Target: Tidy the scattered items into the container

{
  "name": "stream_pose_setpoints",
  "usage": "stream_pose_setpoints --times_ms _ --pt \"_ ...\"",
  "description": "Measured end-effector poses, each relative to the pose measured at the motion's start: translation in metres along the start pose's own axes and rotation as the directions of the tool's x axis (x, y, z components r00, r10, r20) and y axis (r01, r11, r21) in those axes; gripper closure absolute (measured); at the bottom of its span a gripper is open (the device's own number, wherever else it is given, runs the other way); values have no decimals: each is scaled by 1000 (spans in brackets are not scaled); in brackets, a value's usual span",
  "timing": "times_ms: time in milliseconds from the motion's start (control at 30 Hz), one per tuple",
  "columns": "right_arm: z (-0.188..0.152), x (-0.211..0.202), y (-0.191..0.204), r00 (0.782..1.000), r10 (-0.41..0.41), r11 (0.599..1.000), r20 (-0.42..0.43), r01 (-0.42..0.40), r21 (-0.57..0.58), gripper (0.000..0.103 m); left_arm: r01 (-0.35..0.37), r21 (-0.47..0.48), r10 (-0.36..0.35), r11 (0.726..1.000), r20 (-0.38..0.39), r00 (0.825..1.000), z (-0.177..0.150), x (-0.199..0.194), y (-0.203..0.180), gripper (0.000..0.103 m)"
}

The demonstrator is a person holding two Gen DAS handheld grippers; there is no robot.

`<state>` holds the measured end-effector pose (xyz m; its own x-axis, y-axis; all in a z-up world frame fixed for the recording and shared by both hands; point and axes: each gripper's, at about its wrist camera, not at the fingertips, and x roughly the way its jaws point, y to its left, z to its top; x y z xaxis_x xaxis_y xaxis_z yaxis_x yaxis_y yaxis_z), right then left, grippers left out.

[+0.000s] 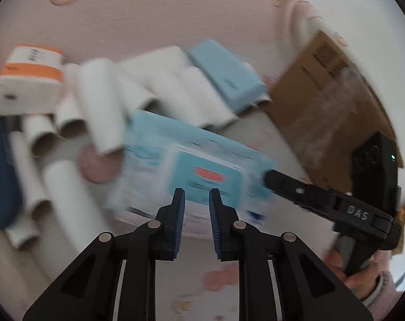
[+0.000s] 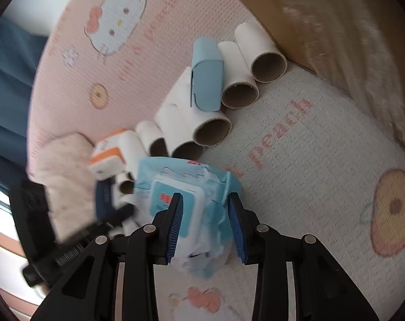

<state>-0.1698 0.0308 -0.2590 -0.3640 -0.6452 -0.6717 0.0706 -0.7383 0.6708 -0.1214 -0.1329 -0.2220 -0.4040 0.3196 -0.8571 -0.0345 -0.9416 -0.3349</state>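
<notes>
- Both views are blurry, so the small print on the packs cannot be read.
- The cardboard box (image 1: 333,101) is brown and flat-sided. It is cut off at the right edge of the left wrist view and at the upper right of the right wrist view.
- The wet wipes pack (image 2: 191,208) is soft, crinkly and light blue, with a hard white flip lid. It sits low in the middle of the right wrist view.
- The right gripper (image 2: 205,224) has its blue ribbed pads on both sides of the pack, holding it.
- The left gripper (image 1: 197,214) has its pads close together with nothing between them. It hangs just in front of the pack.
- White paper tubes (image 2: 213,131) with brown insides lie in a heap behind the pack.
- A smooth light blue box (image 2: 206,77) leans on the tubes.
- A white and orange box (image 1: 31,80) sits at the left of the heap.
- All lie on a bumpy pink play mat (image 2: 323,165) with cartoon pictures.
</notes>
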Motion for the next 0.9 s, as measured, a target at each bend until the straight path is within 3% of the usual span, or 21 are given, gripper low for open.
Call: stream_pose_setpoints --times_ms 67,133,233,400,433,467,533,700,900 --pt "-2 -4 6 999 -40 999 -11 39 -37 70 -80 66 81 995 -6 997 -7 7 -20 82" --pt "-5 -8 14 992 -126 986 5 126 -106 70 -198 143 195 970 31 980 -14 7 -37 82" --pt "-8 -14 19 984 -176 972 20 177 -156 70 -199 138 194 970 51 980 -18 0 -41 82" --pt "-13 -13 21 984 -179 972 -1 177 -156 70 -238 49 233 970 89 968 -13 -15 -23 79" --pt "-14 -12 21 982 -189 970 -7 186 -159 70 -250 28 247 968 99 964 -10 -18 -18 70" --pt "-16 -11 21 980 -198 968 -13 194 -161 70 -259 15 256 966 101 961 -7 -19 -14 52" --pt "-18 -8 19 979 -203 968 -30 197 -154 70 -282 -15 282 959 97 954 2 -18 -1 37" --pt "-19 -1 13 978 -202 973 -48 196 -121 35 -261 -59 264 964 55 963 17 -6 28 36" --pt "-15 4 8 980 -196 977 -31 193 -93 27 -163 -145 167 976 13 986 23 8 48 36"
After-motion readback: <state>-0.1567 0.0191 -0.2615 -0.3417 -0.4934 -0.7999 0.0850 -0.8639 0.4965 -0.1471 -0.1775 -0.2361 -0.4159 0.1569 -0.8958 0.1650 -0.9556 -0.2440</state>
